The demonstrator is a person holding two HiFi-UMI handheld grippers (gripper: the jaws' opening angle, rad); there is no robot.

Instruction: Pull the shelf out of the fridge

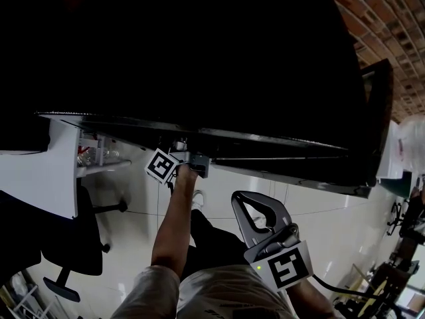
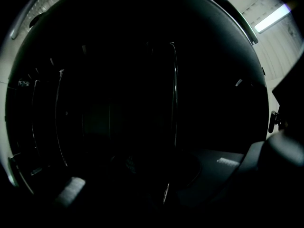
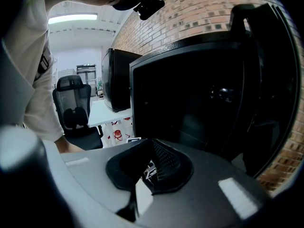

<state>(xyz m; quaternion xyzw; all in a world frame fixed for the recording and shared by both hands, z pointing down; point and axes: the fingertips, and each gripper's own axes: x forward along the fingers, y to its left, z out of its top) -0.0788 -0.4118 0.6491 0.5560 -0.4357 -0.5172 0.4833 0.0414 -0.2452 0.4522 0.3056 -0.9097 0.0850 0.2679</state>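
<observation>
Far left: a white table (image 1: 40, 178) with a black office chair (image 1: 74, 241) near it on the pale floor (image 1: 332, 218). The left gripper (image 2: 166, 193) reaches forward at the end of the person's bare forearm (image 1: 174, 221). Its marker cube (image 1: 163, 166) sits just at the front lip of the black fridge (image 1: 199, 58), and its tips are past the lip. The fridge top fills the head view and blocks all sight of the interior from above. The left gripper view is nearly black. The jaws are drawn together to a thin slit. The shelf (image 2: 174, 94) lies inside the cabinet and shows only as a faint bright edge running toward that slit. It is too dark to tell whether the pads pinch it. The right gripper (image 3: 137, 189) is held low near the person's body, apart from the fridge front, with its jaws closed on nothing. Further right the fridge door (image 1: 376, 121) stands open beside the cabinet. A brick wall (image 1: 385, 25) is at far right.
</observation>
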